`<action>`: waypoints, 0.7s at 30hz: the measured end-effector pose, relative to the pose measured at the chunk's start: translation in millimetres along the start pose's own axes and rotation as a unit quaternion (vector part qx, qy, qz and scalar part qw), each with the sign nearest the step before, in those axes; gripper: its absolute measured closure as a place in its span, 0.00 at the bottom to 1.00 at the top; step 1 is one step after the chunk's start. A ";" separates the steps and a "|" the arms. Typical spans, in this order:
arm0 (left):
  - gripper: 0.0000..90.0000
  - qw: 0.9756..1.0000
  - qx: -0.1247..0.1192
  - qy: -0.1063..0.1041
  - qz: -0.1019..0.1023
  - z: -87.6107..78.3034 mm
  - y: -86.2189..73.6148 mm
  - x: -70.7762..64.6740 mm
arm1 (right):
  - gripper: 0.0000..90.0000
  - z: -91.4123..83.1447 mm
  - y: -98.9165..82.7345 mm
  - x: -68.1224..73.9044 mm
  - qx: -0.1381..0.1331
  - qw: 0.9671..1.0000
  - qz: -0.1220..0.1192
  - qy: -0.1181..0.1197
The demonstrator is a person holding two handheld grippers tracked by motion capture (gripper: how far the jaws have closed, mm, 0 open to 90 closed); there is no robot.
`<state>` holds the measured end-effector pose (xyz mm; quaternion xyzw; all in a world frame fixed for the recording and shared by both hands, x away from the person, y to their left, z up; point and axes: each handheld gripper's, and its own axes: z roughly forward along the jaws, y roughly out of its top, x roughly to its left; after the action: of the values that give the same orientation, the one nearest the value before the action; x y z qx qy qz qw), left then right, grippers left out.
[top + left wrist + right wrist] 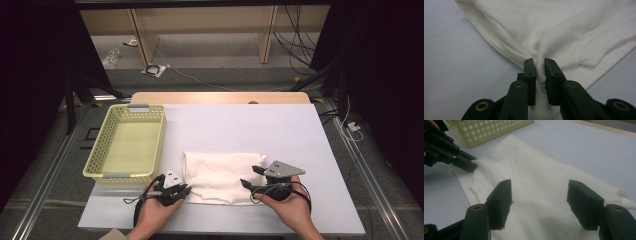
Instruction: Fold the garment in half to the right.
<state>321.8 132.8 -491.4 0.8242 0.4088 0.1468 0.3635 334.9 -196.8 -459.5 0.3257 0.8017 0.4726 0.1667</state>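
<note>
A folded white cloth (220, 172) lies on the white table top near the front edge. My left gripper (186, 189) is at the cloth's front left corner. In the left gripper view its jaws (539, 63) are shut on a pinched fold of the cloth (549, 27). My right gripper (251, 176) hovers over the cloth's right side. In the right gripper view it stands open (539, 187) with the cloth (536, 170) below the gap and nothing pressed between the pads. The left gripper (471, 166) also appears there at the upper left, touching the cloth's corner.
A pale yellow perforated basket (107, 130) stands empty at the table's left, close to the cloth, and its wall (486, 132) appears in the right gripper view. The white table top (250, 125) stretches bare behind and right of the cloth. Cables lie on the floor beyond.
</note>
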 end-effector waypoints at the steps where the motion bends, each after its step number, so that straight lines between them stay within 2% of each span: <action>1: 0.89 1.000 0.000 -0.001 0.000 -0.3 0.1 0.0 | 0.42 2.7 2.9 0.6 0.001 1.000 -0.003 0.002; 9: 0.89 1.000 -0.006 -0.008 -0.006 -4.2 0.9 -0.5 | 0.45 30.1 30.6 7.2 0.010 0.999 -0.031 0.021; 13: 0.89 1.000 -0.008 -0.011 -0.010 -5.4 0.9 0.0 | 0.45 45.9 44.4 11.7 0.011 0.999 -0.038 0.033; 21: 0.89 1.000 -0.009 -0.013 -0.013 -7.2 1.3 0.0 | 0.46 74.3 63.8 16.6 0.030 0.997 -0.050 0.045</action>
<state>318.7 135.7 -485.4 0.8174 0.4133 0.1345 0.3780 388.7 -115.5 -440.6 0.2684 0.8374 0.4538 0.1438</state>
